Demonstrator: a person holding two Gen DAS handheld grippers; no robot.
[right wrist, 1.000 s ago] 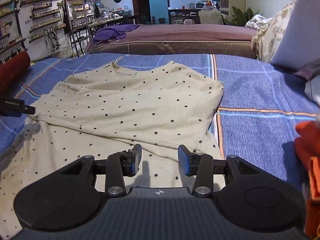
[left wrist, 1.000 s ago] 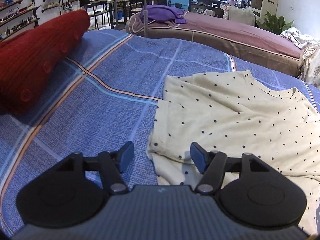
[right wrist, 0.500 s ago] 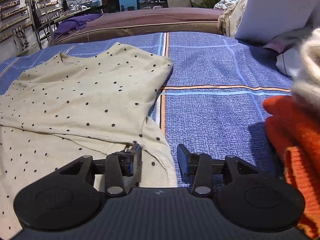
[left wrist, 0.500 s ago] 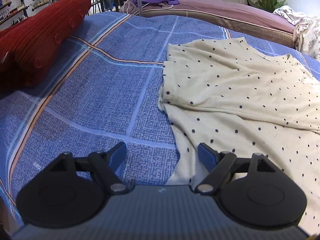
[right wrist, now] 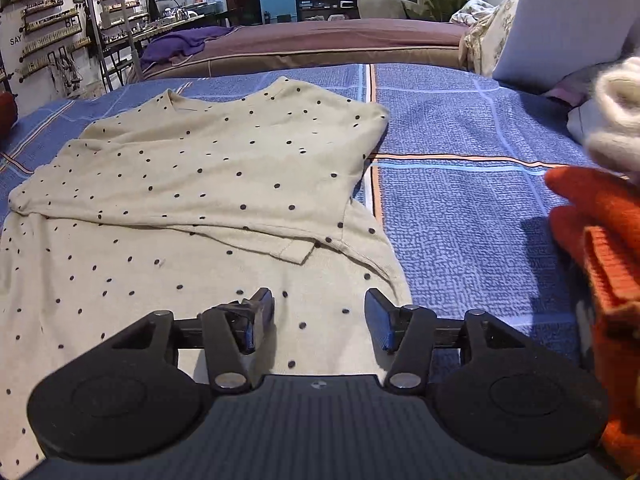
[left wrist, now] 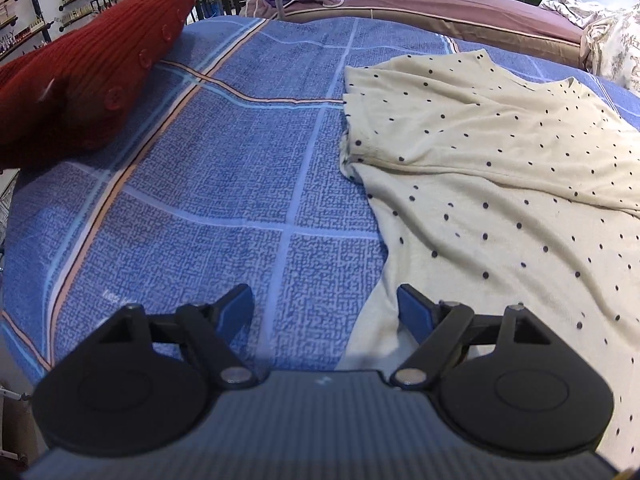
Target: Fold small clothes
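A cream shirt with dark polka dots (left wrist: 500, 168) lies on the blue checked bed cover (left wrist: 224, 184), its sleeves folded in across the body. It also shows in the right wrist view (right wrist: 208, 184). My left gripper (left wrist: 325, 306) is open and empty, low over the shirt's lower left edge. My right gripper (right wrist: 319, 314) is open and empty, just above the shirt's lower right part near its side edge.
A red knitted cushion (left wrist: 80, 80) lies at the left. An orange knit garment (right wrist: 600, 264) and a cream woolly one (right wrist: 616, 116) sit at the right. A brown bed (right wrist: 320, 46) with a purple cloth (right wrist: 180, 42) stands behind.
Both grippers have drawn back toward the shirt's lower edge. The right gripper's jaws have opened wider. The shirt has not moved.
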